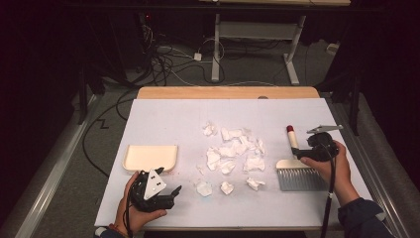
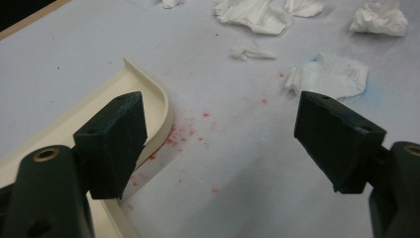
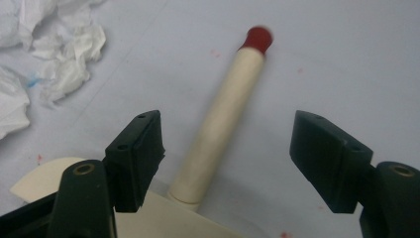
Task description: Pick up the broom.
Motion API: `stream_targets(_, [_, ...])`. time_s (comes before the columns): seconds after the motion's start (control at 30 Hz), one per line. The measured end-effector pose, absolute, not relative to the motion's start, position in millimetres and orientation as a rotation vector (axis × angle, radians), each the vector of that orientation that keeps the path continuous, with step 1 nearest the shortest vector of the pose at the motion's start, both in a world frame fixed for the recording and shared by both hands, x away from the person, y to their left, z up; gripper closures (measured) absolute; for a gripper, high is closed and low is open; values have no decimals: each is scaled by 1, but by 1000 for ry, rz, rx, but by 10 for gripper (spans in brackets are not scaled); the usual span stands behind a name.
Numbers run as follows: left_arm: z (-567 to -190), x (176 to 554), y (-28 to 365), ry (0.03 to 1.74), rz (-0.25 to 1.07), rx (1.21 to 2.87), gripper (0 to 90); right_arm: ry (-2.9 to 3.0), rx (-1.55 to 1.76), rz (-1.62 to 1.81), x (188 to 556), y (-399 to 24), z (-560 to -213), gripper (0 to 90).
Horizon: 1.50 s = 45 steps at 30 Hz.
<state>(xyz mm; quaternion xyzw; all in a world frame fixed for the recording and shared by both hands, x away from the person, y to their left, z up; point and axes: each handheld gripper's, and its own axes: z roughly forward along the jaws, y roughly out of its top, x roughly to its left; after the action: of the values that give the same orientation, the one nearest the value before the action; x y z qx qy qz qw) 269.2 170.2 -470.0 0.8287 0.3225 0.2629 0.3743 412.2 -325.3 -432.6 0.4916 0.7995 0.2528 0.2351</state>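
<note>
My right tool, jaws wide, straddles the brush handle near the worktop's right edge; I should center before clamping. Left tool wide, empty.

Dustpan lies left on the table, near edge side. Crumpled paper scraps spread across the centre, right of the dustpan, a few closer to the near edge. Brush lies right of the scraps, handle pointing far, bristle head near. Left gripper sits just near of the dustpan; right gripper over the brush handle, jaws either side of it
</note>
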Motion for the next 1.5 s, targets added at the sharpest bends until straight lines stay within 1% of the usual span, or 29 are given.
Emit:
stream_targets(0.17, [-471,269,170,837,652,2131,197,2210,1438,636,427,-319,-448,322])
stream_targets(0.37, [-471,269,170,834,652,2131,197,2242,1464,632,431,-315,-454,431])
stream_targets(0.47, [-471,269,170,836,650,2139,197,2240,1474,649,431,-316,-455,455])
stream_targets(0.5, [-471,269,170,835,649,2140,198,2232,1479,658,430,-317,-455,532])
stream_targets(0.53, [-471,270,170,823,662,2139,197,2227,1481,661,430,-318,-455,573])
stream_targets(0.57, [-471,269,169,822,663,2139,197,2227,1481,661,430,-318,-455,573])
stream_targets(0.6, [-471,269,169,821,659,2139,198,2222,1477,666,430,-319,-455,602])
stream_targets(0.77, [-471,269,167,816,659,2149,204,2223,1472,669,430,-318,-455,612])
stream_targets(0.87, [-472,269,167,828,637,2155,205,2236,1445,671,431,-316,-455,697])
stream_targets(0.93, [-472,269,166,823,638,2160,205,2239,1443,673,431,-316,-455,710])
stream_targets(1.17, [-472,270,166,817,634,2157,206,2246,1405,691,430,-316,-452,711])
stream_targets(1.33, [-471,271,166,825,628,2148,205,2204,1360,761,424,-316,-442,712])
stream_targets(1.5, [-471,270,165,825,629,2144,205,2131,1281,897,411,-319,-422,712])
